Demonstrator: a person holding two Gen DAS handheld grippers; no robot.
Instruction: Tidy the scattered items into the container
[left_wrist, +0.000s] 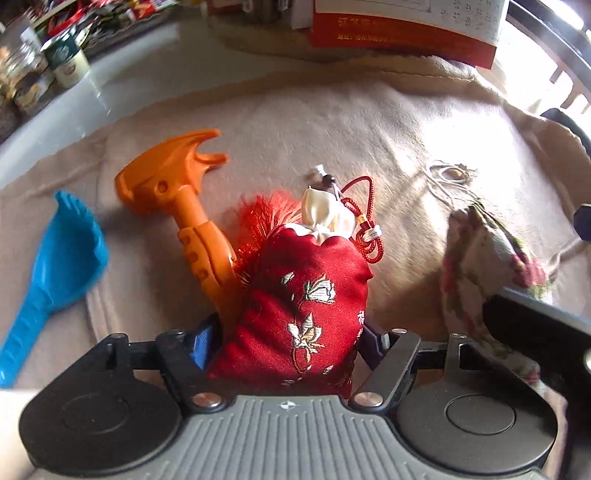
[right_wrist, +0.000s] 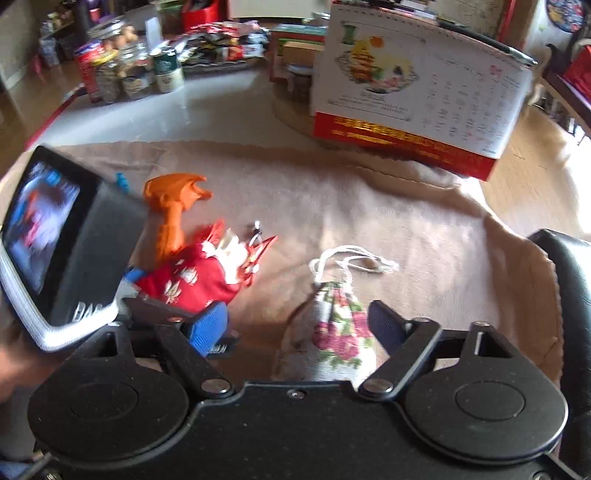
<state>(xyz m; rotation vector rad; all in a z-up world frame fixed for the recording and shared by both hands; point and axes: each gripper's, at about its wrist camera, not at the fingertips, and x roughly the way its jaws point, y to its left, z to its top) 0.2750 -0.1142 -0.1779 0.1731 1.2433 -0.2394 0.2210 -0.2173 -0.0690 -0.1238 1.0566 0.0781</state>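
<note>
My left gripper (left_wrist: 286, 341) is shut on a red embroidered pouch (left_wrist: 301, 310) with a cream neck and red cord, over the beige cloth (left_wrist: 332, 122). The pouch also shows in the right wrist view (right_wrist: 192, 278), with the left gripper's blue pad (right_wrist: 208, 328) against it. An orange toy hammer (left_wrist: 184, 199) lies just left of the pouch, its handle behind it. A blue toy scoop (left_wrist: 62, 266) lies at the far left. My right gripper (right_wrist: 297, 330) is open, its fingers astride a floral drawstring pouch (right_wrist: 340, 332) lying on the cloth.
A red and white desk calendar (right_wrist: 417, 96) stands at the back of the cloth. Jars and cans (right_wrist: 125, 74) and snack packets crowd the far left of the table. A dark chair back (right_wrist: 572, 295) is at the right edge.
</note>
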